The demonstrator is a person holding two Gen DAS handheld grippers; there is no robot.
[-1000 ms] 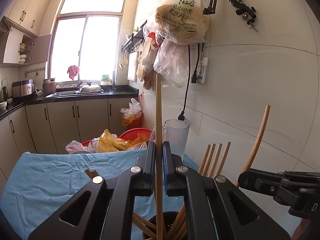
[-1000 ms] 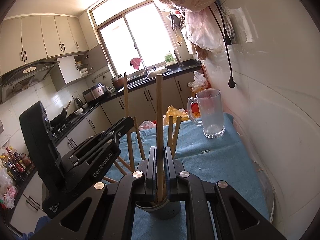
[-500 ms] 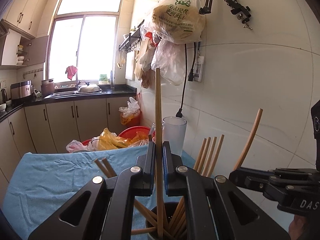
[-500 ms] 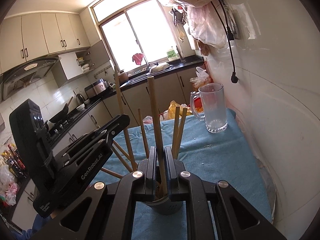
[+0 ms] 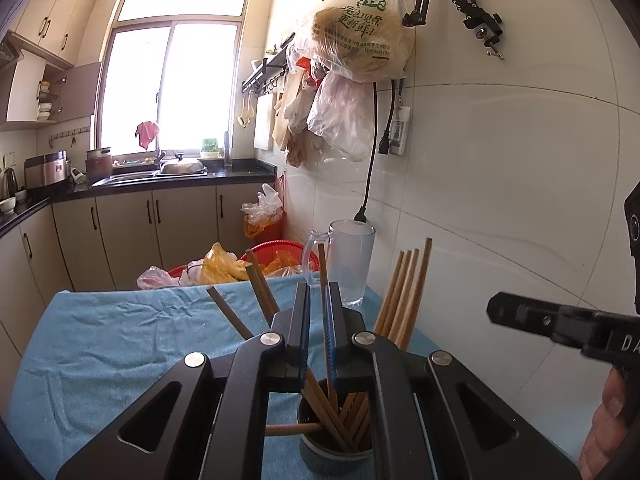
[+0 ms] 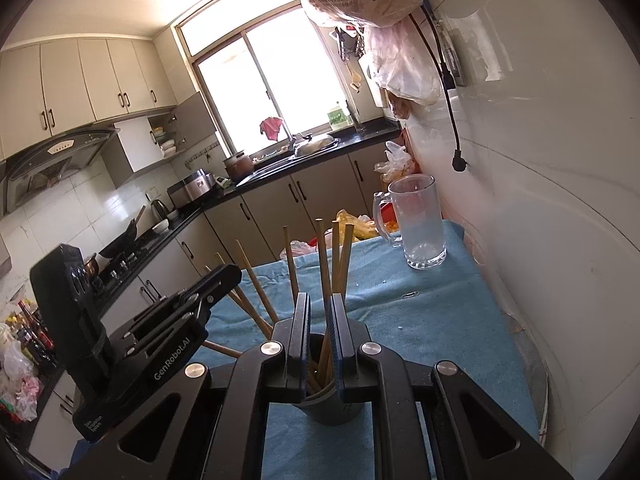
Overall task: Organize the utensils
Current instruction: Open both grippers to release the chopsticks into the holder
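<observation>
A dark holder cup (image 5: 336,452) (image 6: 332,408) stands on the blue cloth with several wooden chopsticks fanned out in it. My left gripper (image 5: 318,292) hangs just over the cup. Its jaws are nearly together, and one chopstick (image 5: 322,264) stands in the narrow gap with its lower end in the cup. My right gripper (image 6: 320,300) hovers over the same cup from the other side. Its jaws are a sliver apart and a chopstick (image 6: 320,248) leans loosely between them, foot in the cup. Each view shows the other gripper, the left gripper (image 6: 230,276) and the right gripper (image 5: 496,310).
A glass mug (image 5: 354,264) (image 6: 420,220) stands at the far end of the blue cloth (image 5: 120,340), close to the tiled wall on the right. A red basin (image 5: 276,248) with plastic bags sits beyond the table edge. A hand (image 5: 604,420) shows at lower right.
Both chopsticks, which stood tall above the jaws, have sunk into the cup and now stick out only a little. The right one tilted first. The cup has come further into the left view.
</observation>
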